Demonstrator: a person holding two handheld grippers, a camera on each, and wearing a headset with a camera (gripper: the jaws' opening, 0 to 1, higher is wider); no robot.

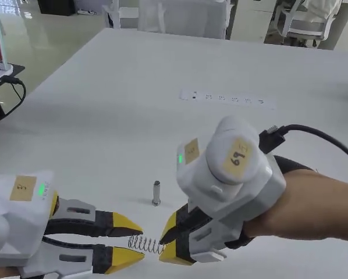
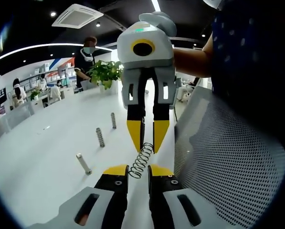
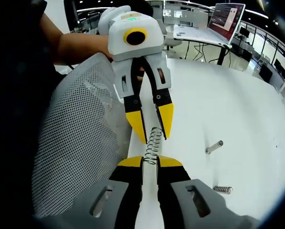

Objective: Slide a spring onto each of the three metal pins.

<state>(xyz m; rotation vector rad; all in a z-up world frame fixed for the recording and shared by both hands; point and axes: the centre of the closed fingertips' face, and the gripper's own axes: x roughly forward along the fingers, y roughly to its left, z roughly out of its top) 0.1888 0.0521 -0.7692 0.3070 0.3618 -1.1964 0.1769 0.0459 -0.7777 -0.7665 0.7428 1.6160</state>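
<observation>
So, head view first: a small shiny wire coil spring (image 1: 146, 244) hangs in the air just above the white surface (image 1: 104, 87). It's strung between the two yellow-tipped tools — left gripper (image 1: 136, 241) at one end, right gripper (image 1: 165, 241) at the other. Just behind it a short grey metal pin (image 1: 156, 193) stands upright and bare.

Left gripper view: its own jaws sit close around the near end of the spring (image 2: 141, 161). There's a sliver of slack showing, so I can't tell if they're really pinching it or just bracketing it. Off to the side is the bare pin (image 2: 83, 163). Past it are a second pin (image 2: 100, 137) and a third pin (image 2: 113, 120), and both look like they already wear a coil.

Right gripper view: its own jaws are drawn in tight on the spring (image 3: 153, 143), so this one has it gripped. The bare pin (image 3: 214, 147) is nearby on the surface. There's also a coiled piece (image 3: 222, 190) close to it, and I can't make out whether that's loose or on a pin.

My read is that this is the last spring of three, mid regrip between the two tools. Next, one gripper needs to let go. The other has to stand the spring upright with its free end down, centre it over the pin's tip and lower it — fiddly, since a coil flexes.
</observation>
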